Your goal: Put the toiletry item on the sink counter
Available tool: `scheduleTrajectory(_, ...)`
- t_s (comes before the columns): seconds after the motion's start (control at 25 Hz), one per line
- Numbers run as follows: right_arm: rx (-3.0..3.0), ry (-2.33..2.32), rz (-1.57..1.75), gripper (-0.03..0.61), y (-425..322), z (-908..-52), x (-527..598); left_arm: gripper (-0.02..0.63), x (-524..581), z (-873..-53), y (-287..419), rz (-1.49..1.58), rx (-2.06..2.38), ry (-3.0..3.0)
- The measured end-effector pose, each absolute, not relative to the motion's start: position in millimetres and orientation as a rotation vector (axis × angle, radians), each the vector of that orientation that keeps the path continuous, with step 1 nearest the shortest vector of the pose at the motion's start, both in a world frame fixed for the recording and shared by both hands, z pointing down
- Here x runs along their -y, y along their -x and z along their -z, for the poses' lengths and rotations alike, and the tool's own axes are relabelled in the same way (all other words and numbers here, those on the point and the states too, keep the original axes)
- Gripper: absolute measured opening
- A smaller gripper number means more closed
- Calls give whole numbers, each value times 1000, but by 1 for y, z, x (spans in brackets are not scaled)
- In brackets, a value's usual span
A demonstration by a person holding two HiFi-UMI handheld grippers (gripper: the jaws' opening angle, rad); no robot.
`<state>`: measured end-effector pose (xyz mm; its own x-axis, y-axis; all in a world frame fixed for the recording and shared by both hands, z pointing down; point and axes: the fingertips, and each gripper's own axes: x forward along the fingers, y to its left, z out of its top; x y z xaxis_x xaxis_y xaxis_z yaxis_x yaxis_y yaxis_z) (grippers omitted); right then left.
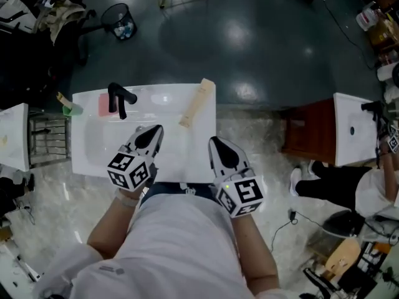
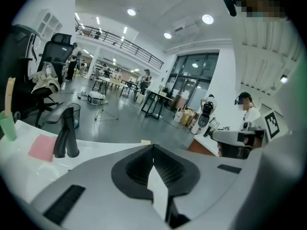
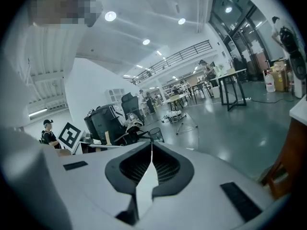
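Beige tube [image 1: 197, 102] lies on the sink counter [image 1: 163, 94], markings illegible.

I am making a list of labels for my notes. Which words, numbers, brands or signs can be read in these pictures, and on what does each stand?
No readable word, number or brand in any view.
Marker cubes on left gripper and right gripper: black-and-white square patterns only, no letters.
Beige tube on the sink counter: print, if any, too small to read.

White sink counter [image 1: 85, 164]; black faucet [image 1: 118, 98] at back left; pink flat pad [image 1: 103, 104] just beside faucet; green item [image 1: 72, 109] at left corner; beige tube [image 1: 197, 102] lying diagonally, back right edge.
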<state>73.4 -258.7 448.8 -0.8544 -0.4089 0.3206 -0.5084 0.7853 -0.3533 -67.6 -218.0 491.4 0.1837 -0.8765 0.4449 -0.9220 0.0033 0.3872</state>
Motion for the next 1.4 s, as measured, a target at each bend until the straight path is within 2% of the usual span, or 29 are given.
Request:
scheduleTrajectory(0.68, 2838, -421, -571, 20, 10, -442, 223, 17, 150, -428, 118, -23, 1784, -1850)
scheduleTrajectory(1.4, 2941, -198, -449, 20, 79, -379, 164, 15, 111, -352, 159, 167, 1856, -1978)
